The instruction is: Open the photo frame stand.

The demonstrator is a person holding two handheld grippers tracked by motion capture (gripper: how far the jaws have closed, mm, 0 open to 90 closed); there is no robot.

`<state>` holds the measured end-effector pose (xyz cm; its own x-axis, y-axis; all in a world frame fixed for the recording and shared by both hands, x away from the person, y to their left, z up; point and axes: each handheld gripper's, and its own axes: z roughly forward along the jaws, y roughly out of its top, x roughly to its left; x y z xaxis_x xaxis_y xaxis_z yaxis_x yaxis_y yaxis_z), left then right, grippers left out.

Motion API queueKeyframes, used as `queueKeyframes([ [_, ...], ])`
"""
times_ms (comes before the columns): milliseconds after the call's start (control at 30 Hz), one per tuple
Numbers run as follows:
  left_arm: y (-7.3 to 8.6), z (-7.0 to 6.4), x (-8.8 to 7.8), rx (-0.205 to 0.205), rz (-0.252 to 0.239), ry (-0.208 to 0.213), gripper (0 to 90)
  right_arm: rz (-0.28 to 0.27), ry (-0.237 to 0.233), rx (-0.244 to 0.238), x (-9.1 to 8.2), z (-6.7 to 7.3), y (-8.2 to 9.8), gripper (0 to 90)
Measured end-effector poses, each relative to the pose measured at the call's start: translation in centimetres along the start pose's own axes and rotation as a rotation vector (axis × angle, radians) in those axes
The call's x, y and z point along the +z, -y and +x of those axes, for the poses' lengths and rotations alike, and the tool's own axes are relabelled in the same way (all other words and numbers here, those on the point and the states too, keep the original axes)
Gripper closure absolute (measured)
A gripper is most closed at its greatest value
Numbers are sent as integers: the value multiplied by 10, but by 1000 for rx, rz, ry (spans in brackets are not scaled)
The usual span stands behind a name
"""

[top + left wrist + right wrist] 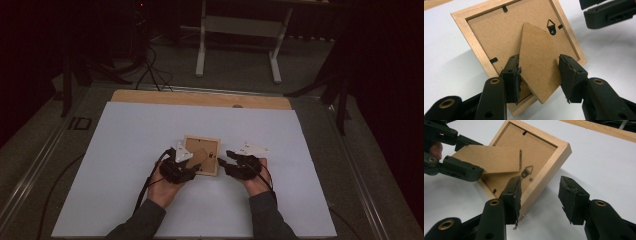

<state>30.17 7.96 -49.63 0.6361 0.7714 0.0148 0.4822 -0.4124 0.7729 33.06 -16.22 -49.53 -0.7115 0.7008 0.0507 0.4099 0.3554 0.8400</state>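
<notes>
A small wooden picture frame (205, 145) lies face down on the white sheet, its brown backing board up. Its stand flap (539, 55) is swung up off the backing, and my left gripper (539, 67) is shut on it, one pad on each side edge. The same grip shows in the right gripper view, with the left gripper (476, 157) pinching the flap (496, 157). My right gripper (540, 187) is open at the frame's near rail (549, 162), its left jaw over the wood and nothing pinched. A metal hanger hook (527, 172) sits on the backing. In the high view, the left gripper (192, 161) and right gripper (226, 157) flank the frame.
The white sheet (150, 125) covers most of the table, and a strip of wooden tabletop (200, 98) shows at the far edge. A white table stand (200, 50) and cables (150, 70) are on the floor beyond. The right gripper's jaws (609, 12) show beside the frame.
</notes>
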Motion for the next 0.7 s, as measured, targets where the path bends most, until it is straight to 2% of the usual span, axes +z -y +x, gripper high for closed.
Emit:
queueKeyframes([
  [333, 5, -4, -2, 57, -11, -23, 543, 9, -4, 5, 0, 1, 0, 509],
  [700, 9, -7, -2, 82, -23, -42, 542, 2, -9, 1, -2, 1, -2, 504],
])
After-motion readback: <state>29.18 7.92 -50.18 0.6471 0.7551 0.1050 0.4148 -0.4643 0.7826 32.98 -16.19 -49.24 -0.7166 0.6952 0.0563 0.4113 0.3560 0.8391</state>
